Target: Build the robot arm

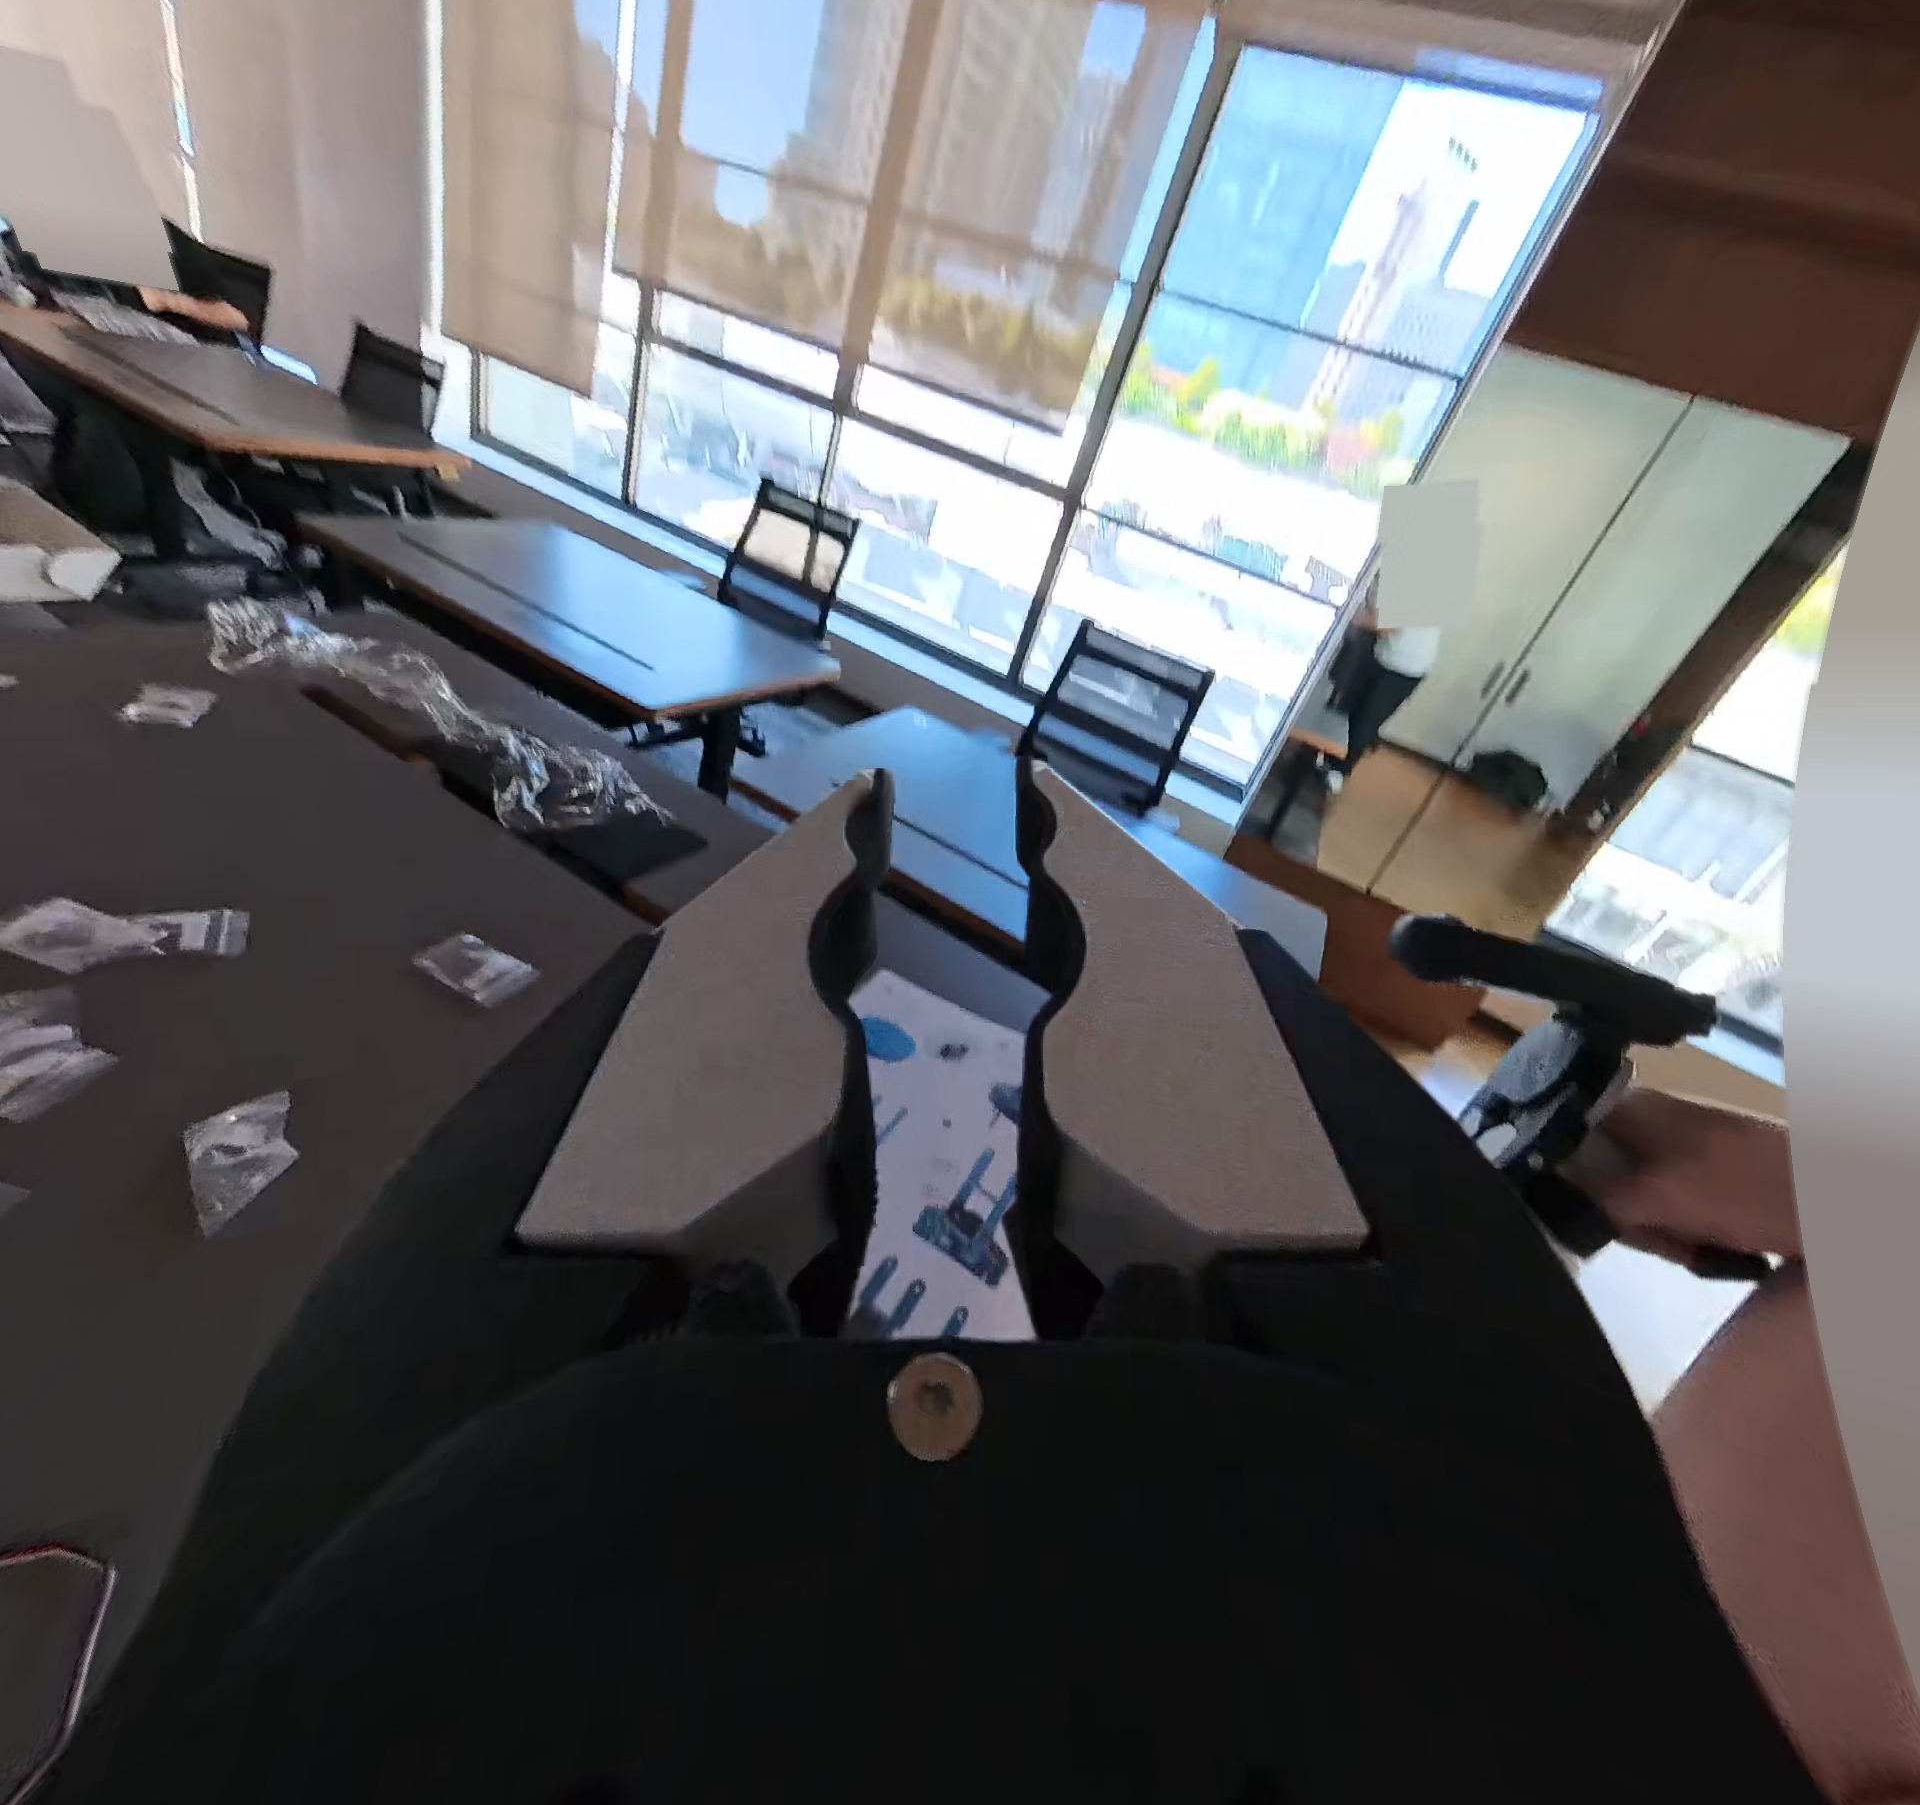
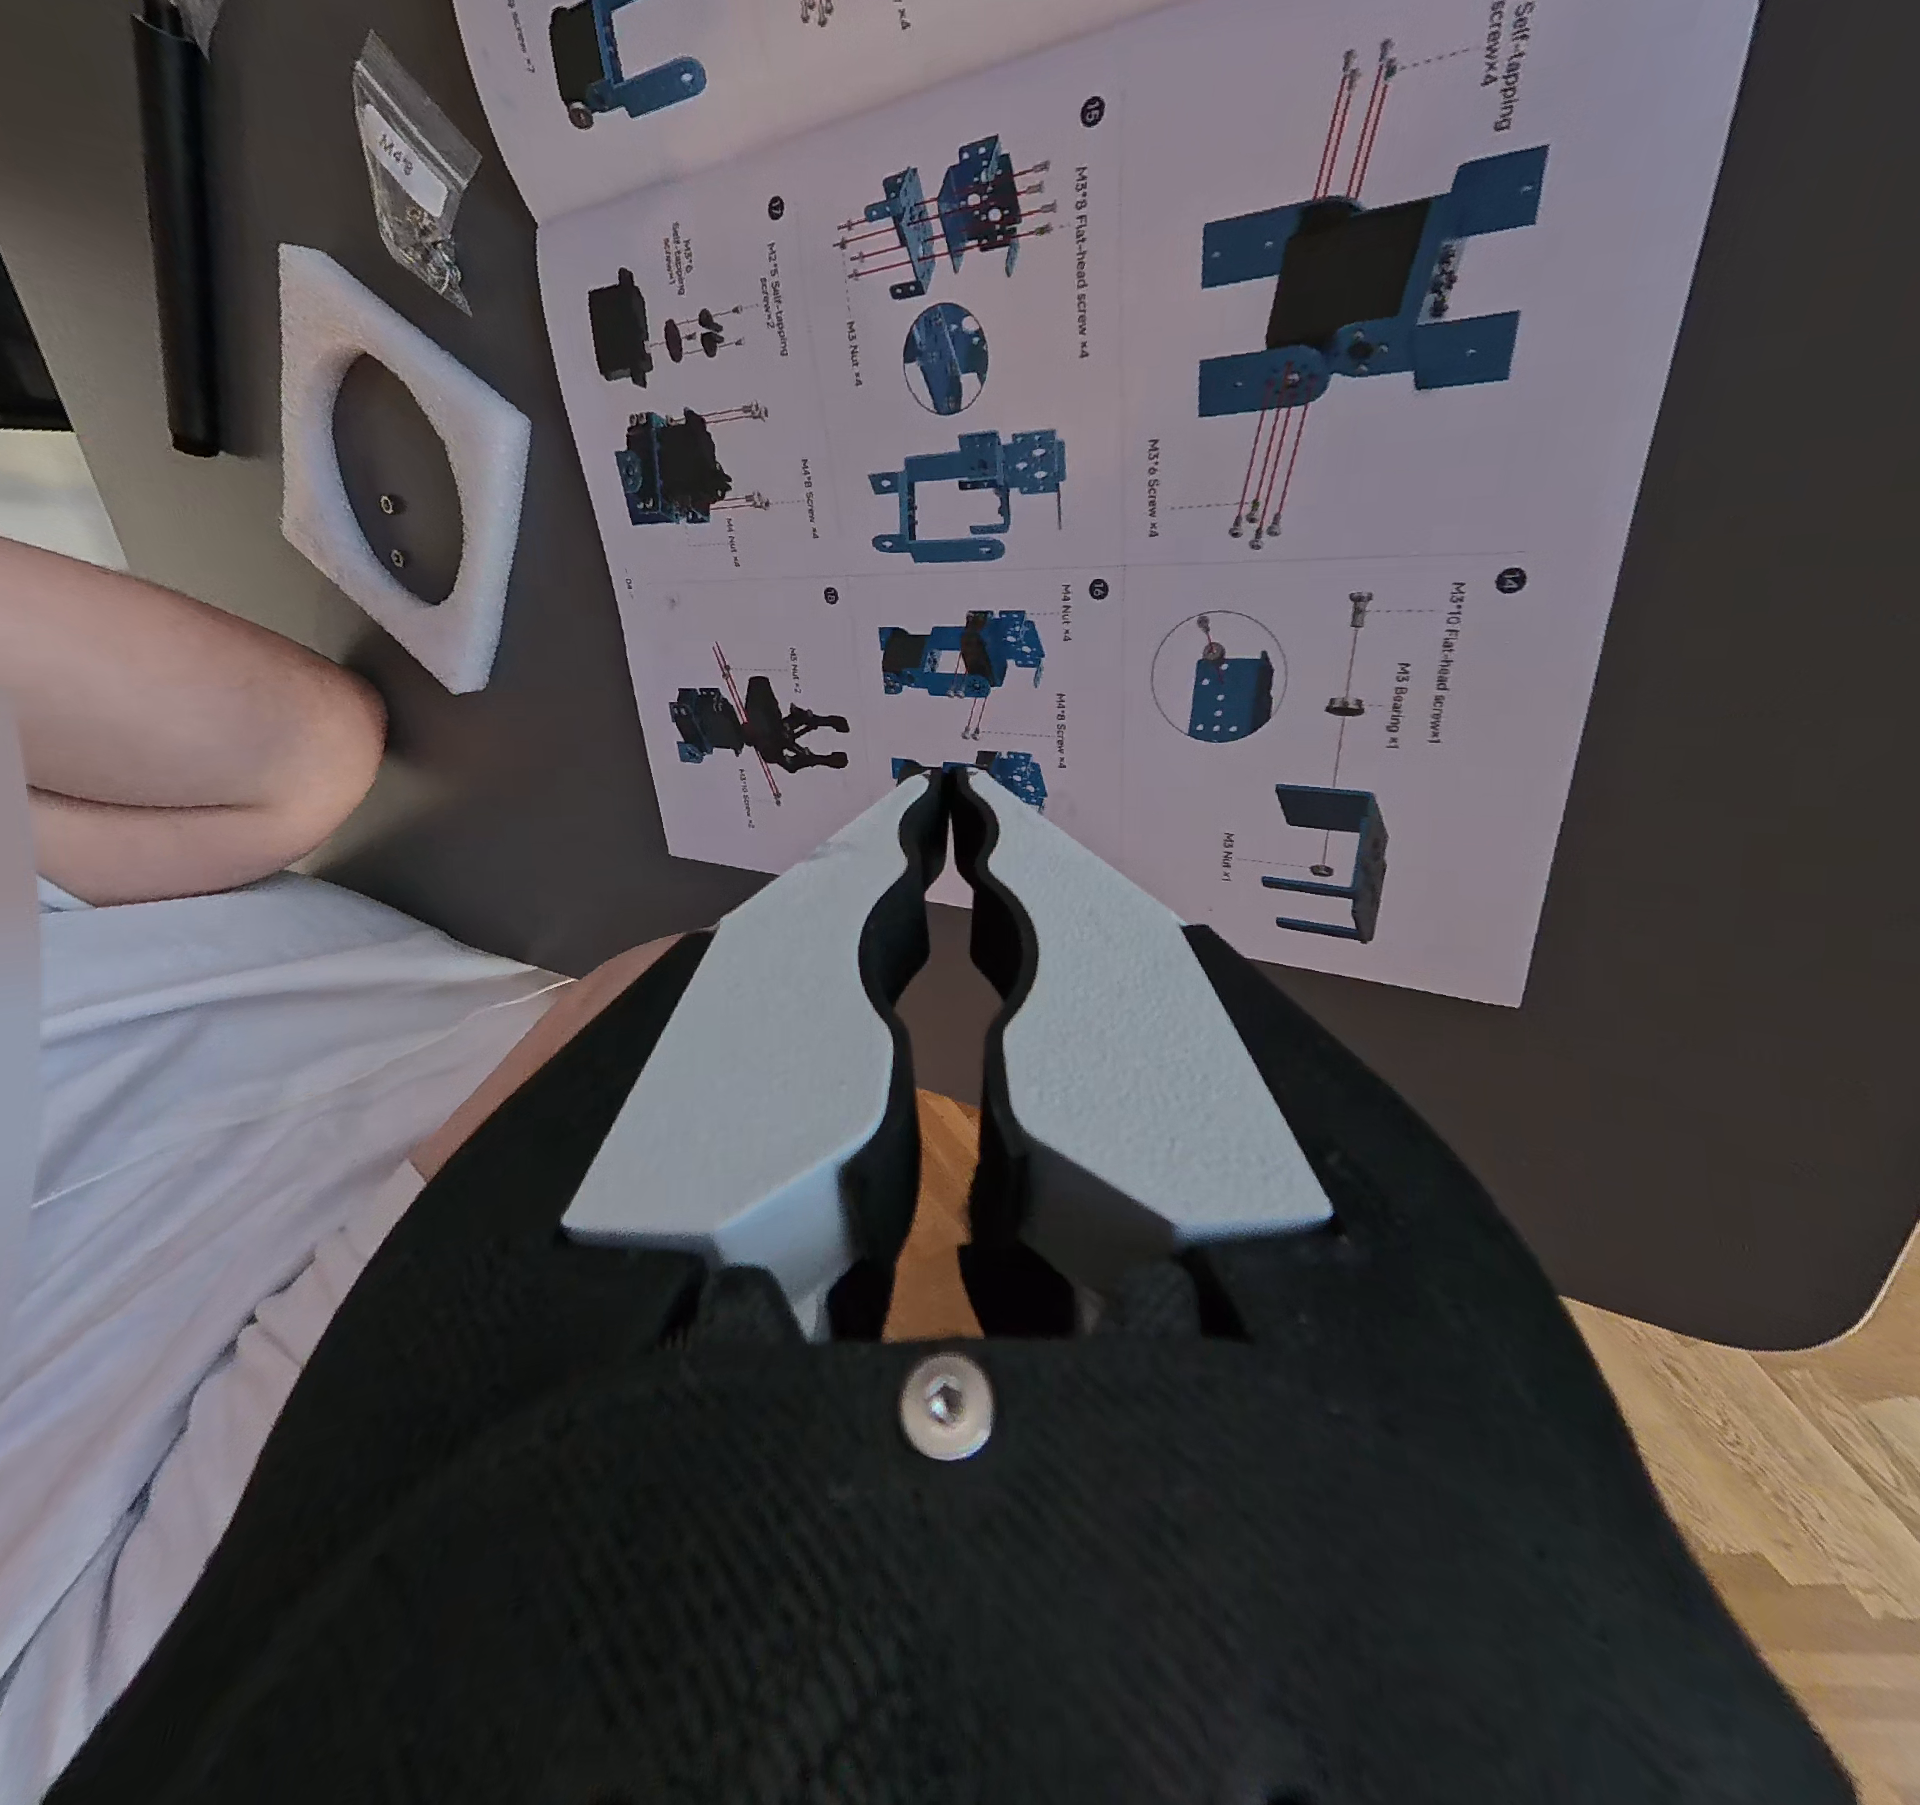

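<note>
My left gripper is open and empty. It is raised above a dark table and points out toward the room's windows. A printed instruction sheet shows below, between its fingers. My right gripper is shut, with its tips touching and nothing visible between them. It hovers over the near edge of the same sheet, which lies flat on the dark table and has blue part drawings. A hand holding a blurred black device shows at the right of the left wrist view.
Left of the sheet lie a white foam square with a round cut-out, a bag of screws and a black rod. A person's arm rests at the table edge. Several small plastic bags and crumpled wrap lie on the table. Desks and chairs stand beyond.
</note>
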Demonstrator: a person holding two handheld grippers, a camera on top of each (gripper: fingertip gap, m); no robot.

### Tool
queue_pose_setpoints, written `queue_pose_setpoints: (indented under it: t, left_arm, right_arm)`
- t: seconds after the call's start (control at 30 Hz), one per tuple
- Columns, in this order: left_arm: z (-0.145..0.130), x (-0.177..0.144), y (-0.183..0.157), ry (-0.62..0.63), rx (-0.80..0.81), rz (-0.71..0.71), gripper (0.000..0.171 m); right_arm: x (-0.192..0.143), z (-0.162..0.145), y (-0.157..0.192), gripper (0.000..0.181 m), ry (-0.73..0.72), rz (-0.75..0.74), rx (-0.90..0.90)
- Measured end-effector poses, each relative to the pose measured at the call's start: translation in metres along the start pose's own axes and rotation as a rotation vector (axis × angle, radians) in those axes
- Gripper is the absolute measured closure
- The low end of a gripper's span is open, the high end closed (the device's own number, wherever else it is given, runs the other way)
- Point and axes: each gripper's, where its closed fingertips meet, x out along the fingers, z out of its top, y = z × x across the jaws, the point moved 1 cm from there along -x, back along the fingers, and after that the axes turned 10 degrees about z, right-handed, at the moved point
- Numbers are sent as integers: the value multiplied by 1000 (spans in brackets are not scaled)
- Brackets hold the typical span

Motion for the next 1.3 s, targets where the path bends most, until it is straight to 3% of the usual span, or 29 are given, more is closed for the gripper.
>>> queue_pose_setpoints:
  t: [0.53,1.3]
  left_arm:
    - [24,-19,12,-143,-75,-13,151]
    - [27,-23,16,-157,-90,-15,151]
  right_arm:
    - [0,4,3,181,15,-41,-11]
    - [5,8,6,181,59,-56,-38]
